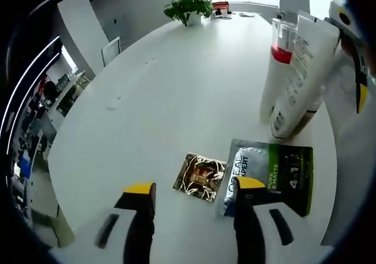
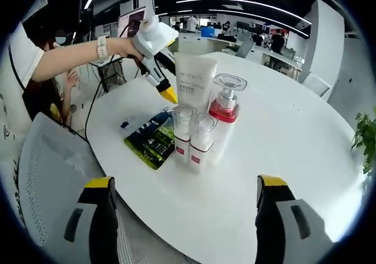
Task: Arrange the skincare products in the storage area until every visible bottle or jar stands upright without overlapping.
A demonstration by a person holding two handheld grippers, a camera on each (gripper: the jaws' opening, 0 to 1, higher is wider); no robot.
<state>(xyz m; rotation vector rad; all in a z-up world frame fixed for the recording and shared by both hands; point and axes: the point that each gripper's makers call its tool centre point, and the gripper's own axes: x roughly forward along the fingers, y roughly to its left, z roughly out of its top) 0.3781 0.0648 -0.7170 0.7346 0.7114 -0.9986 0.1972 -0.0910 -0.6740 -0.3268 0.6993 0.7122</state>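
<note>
in the left gripper view our left gripper point(image 1: 194, 196) hovered with its yellow-tipped jaws spread wide and nothing between them, low over the round white tabletop point(image 1: 176, 87). just past the tips lay a small gold sachet point(image 1: 200, 177), flat, and beside it, edges touching or nearly so, a green and black l'oreal sachet point(image 1: 271, 179), also flat, near the table edge closest to us. beyond the sachets stood a white tube point(image 1: 305, 76), upright but leaning a little, close against a pump bottle with a red band point(image 1: 281, 52). a potted plant point(image 1: 189, 6) sat at the far edge.

in the right gripper view our right gripper point(image 2: 185, 208) was likewise wide apart and empty, over the near edge of the tabletop point(image 2: 294, 129). the products stood in a tight cluster toward the middle: the white tube point(image 2: 195, 82) at the back, the pump bottle with a red band point(image 2: 225, 114) beside it, and two small clear-capped bottles point(image 2: 192, 137) in front, all upright and touching or nearly so. the green and black sachet point(image 2: 151, 139) lay flat just beside them. the left gripper point(image 2: 157, 52), held by a hand point(image 2: 132, 46), hung above the tube. a white mesh chair point(image 2: 47, 176) stood at the table edge.
</note>
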